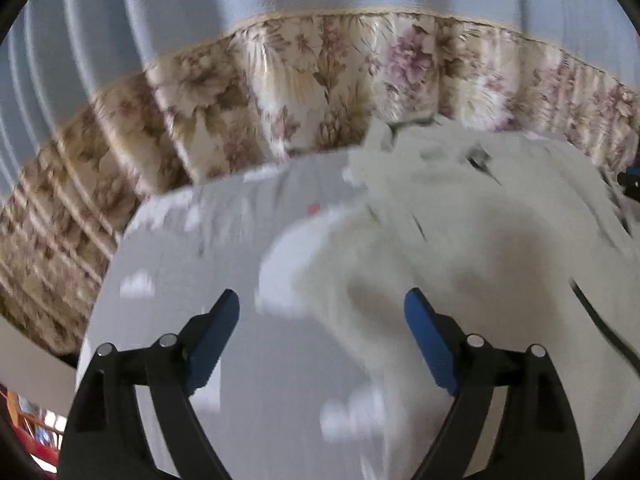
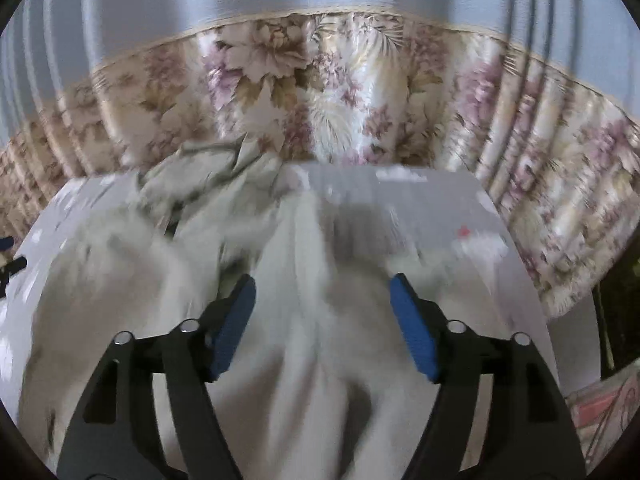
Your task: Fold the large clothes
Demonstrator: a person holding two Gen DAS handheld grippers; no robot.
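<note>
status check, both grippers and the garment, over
Left gripper open, empty. Right gripper open, empty. Pale garment rumpled on the table, not yet folded. Nothing in the way.

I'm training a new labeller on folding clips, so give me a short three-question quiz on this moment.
1. True or false: the left gripper is clamped on the garment.
2. What hangs behind the table? A) floral curtain B) bare brick C) mirror
3. Fill in: the right gripper has its jaws ____ above the pale cloth.

Key: 1 false, its jaws stand apart with nothing pinched. 2 A, the floral curtain. 3 open.
</note>
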